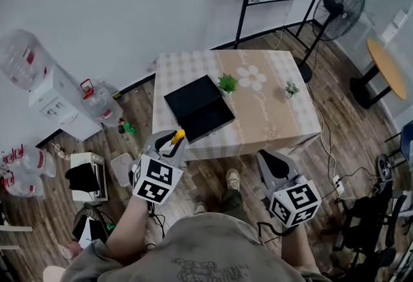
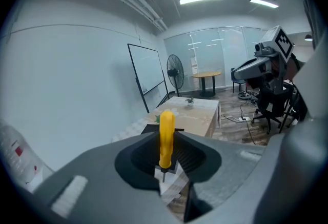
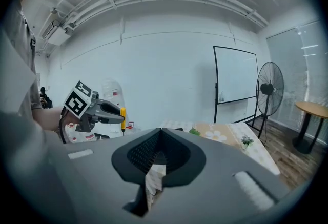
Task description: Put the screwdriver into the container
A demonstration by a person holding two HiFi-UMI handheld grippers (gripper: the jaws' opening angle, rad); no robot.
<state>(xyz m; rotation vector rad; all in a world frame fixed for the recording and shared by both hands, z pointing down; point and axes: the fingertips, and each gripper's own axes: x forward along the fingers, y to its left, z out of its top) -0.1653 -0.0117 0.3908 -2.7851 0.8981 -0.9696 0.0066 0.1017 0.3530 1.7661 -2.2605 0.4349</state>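
My left gripper (image 1: 166, 141) is shut on a screwdriver (image 1: 177, 137) with a yellow handle, held off the near left corner of the table. In the left gripper view the handle (image 2: 166, 138) stands upright between the jaws, with the thin shaft pointing down. The container, a shallow black box (image 1: 199, 108), lies open on the checked tablecloth just beyond that gripper. My right gripper (image 1: 270, 159) hangs in front of the table's near right edge, shut with nothing in it. From the right gripper view I see the left gripper (image 3: 97, 110) carrying the screwdriver (image 3: 123, 115).
Two small green plants (image 1: 227, 83) (image 1: 291, 88) stand on the table (image 1: 277, 113). A standing fan (image 1: 340, 4) and a whiteboard stand (image 1: 245, 0) are behind it. A water dispenser (image 1: 55, 101), bottles and boxes crowd the floor at left. An office chair (image 1: 371, 222) is at right.
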